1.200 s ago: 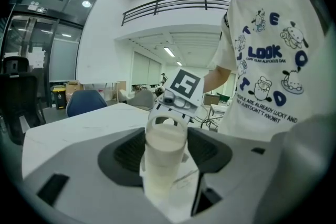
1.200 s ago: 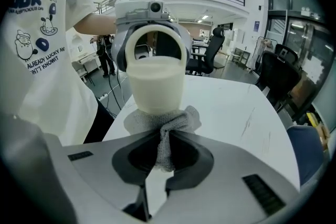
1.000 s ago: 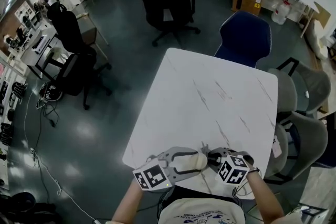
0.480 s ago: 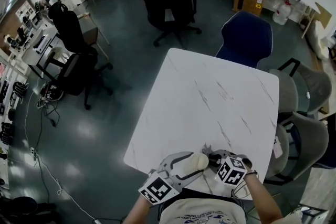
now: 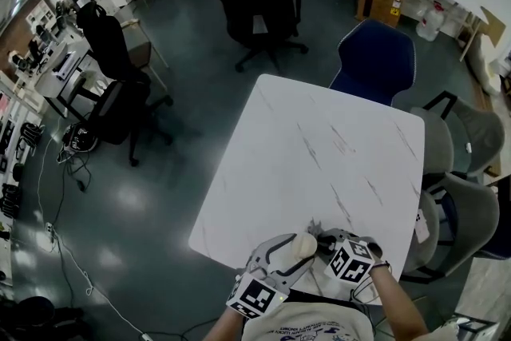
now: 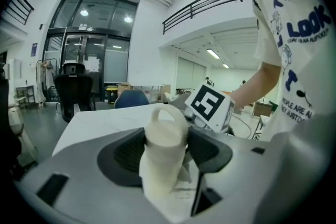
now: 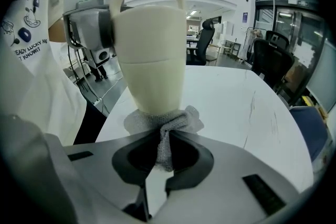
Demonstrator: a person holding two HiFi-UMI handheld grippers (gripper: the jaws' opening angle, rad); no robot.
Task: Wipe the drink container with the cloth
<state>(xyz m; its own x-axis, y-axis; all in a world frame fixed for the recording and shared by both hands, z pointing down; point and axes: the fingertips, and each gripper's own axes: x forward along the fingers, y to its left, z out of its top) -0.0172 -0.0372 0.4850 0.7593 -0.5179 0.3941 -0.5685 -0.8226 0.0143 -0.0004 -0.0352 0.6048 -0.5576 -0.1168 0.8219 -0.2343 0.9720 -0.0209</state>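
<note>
The left gripper (image 5: 294,253) has swung round since the earlier frame: its marker cube now sits lower and nearer the person's body, at the bottom centre of the head view, while the cream drink container (image 7: 149,55) has stayed at the near edge of the white surface (image 5: 319,148). That gripper's jaws are closed against the container's sides, holding it just below its lid with the loop handle on top. The right gripper (image 7: 164,152) has its jaws pinched together on a grey cloth (image 7: 165,126), whose bunched free end is pressed against the container's lower end, at the centre of the right gripper view. The wiping looks to be under way, with the cloth in contact. How much of the wall has been covered cannot be told, and the upper body and lid probably remain. The container is opaque and capped, so what is inside cannot be seen.
</note>
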